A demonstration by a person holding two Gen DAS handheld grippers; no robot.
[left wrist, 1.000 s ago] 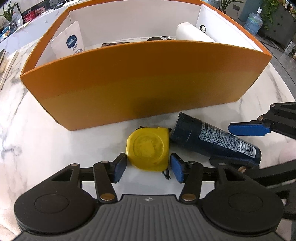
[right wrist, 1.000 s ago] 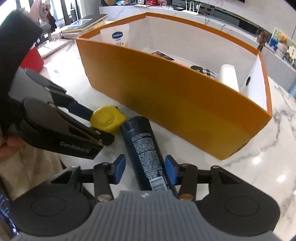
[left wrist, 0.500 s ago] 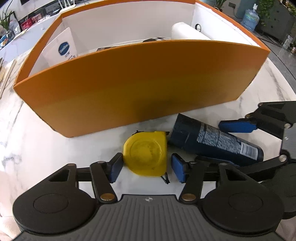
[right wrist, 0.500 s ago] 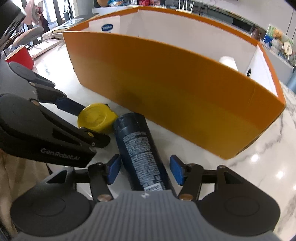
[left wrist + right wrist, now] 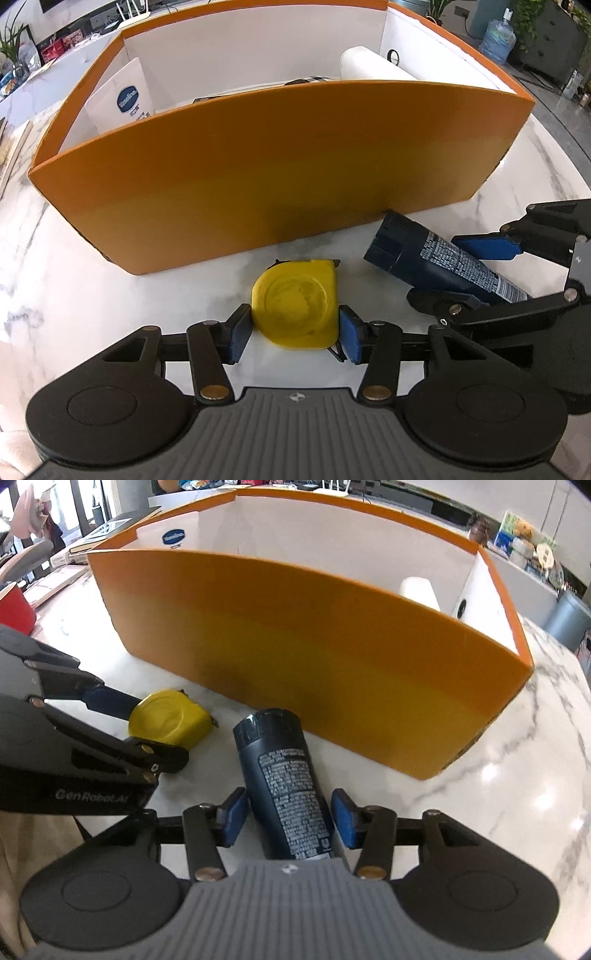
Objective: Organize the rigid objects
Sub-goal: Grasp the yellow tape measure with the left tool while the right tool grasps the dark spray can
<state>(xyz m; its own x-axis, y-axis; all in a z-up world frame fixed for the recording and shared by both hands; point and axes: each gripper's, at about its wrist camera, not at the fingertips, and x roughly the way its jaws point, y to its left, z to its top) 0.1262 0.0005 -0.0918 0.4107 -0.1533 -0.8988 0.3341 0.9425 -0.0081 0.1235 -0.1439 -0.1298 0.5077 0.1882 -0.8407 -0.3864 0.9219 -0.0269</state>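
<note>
Left gripper: its 2 blue pads are pressing the sides of the yellow tape measure, clamping it on the marble table.
Right gripper: its 2 pads are sitting on either side of the dark blue bottle; the right pad is touching it, the left pad is showing a thin gap, so a firm clamp is hard to tell.
Tape measure: lying flat, just in front of the orange box.
Bottle: lying on its side, cap end pointing at the box wall, beside the tape measure.
Box: holding a white Vaseline carton and a white roll.
</note>
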